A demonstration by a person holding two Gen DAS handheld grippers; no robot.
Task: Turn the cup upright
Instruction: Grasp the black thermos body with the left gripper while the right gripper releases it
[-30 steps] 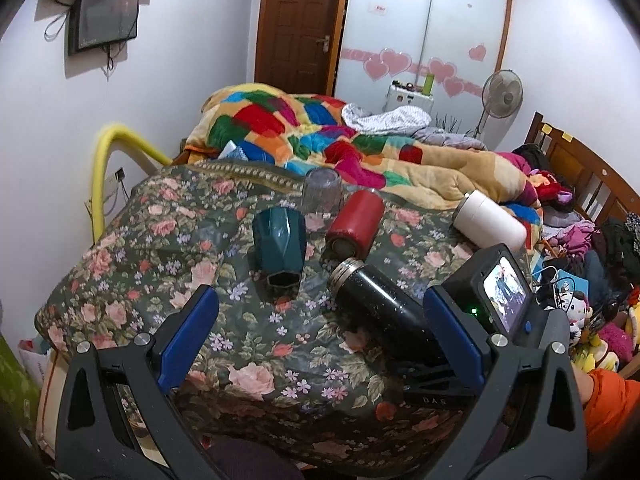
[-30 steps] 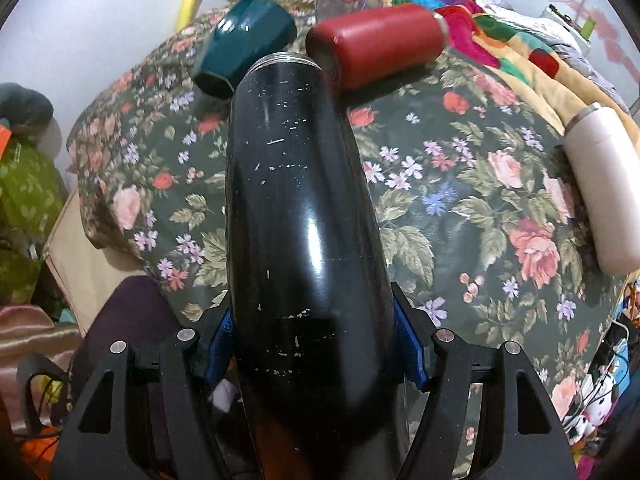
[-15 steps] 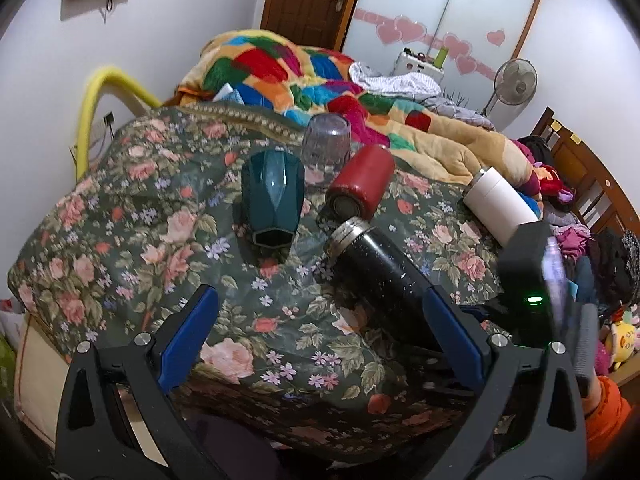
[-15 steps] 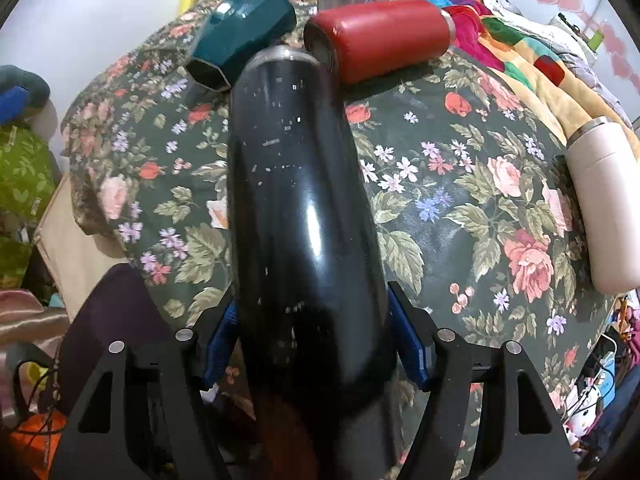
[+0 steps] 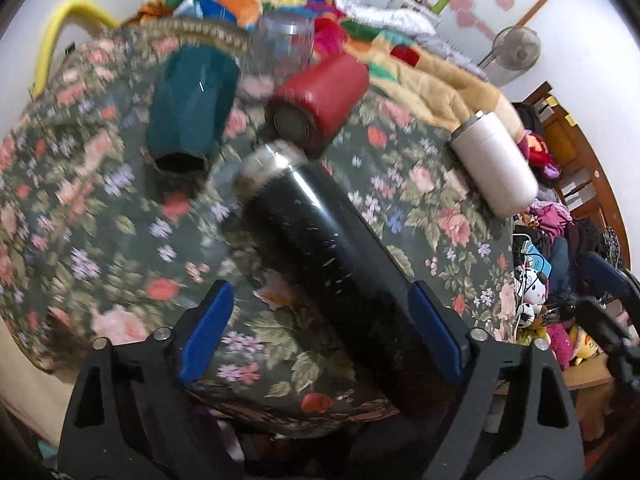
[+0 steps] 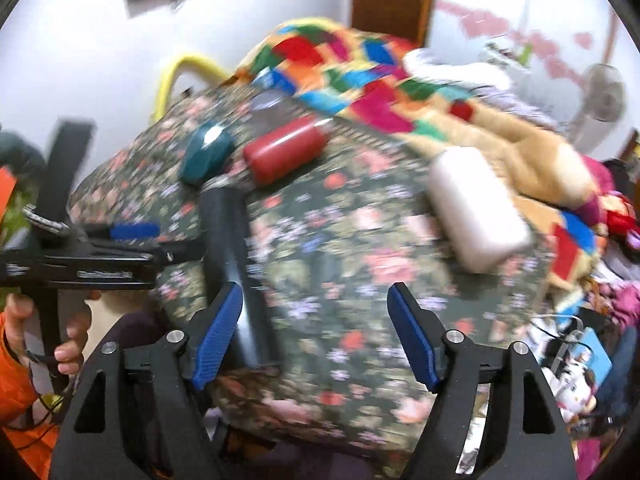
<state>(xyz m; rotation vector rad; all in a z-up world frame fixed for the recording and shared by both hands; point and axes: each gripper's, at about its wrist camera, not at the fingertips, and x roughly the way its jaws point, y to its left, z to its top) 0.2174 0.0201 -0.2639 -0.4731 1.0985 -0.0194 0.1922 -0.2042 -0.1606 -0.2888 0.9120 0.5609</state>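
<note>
A black metal flask (image 5: 320, 240) lies on its side on the floral cloth (image 5: 100, 220), its steel rim pointing away. My left gripper (image 5: 320, 332) is open and straddles the flask's near end; the flask rests against the right finger (image 5: 436, 336). In the right wrist view the flask (image 6: 232, 256) lies at the left, beside my open right gripper (image 6: 316, 336), whose left finger (image 6: 218, 332) is next to it. The left gripper (image 6: 100, 256) shows there from the side, reaching to the flask.
A teal cup (image 5: 188, 108), a red flask (image 5: 320, 100) and a white flask (image 5: 494, 164) lie on their sides on the cloth. A clear cup (image 5: 284, 44) stands mouth down behind them. A colourful quilt (image 5: 400, 52) lies beyond. Toys clutter the right (image 5: 532, 296).
My right gripper has opened, let go of the black flask and swung to the right. My left gripper has moved in around the flask's near end. Both views are blurred by motion.
</note>
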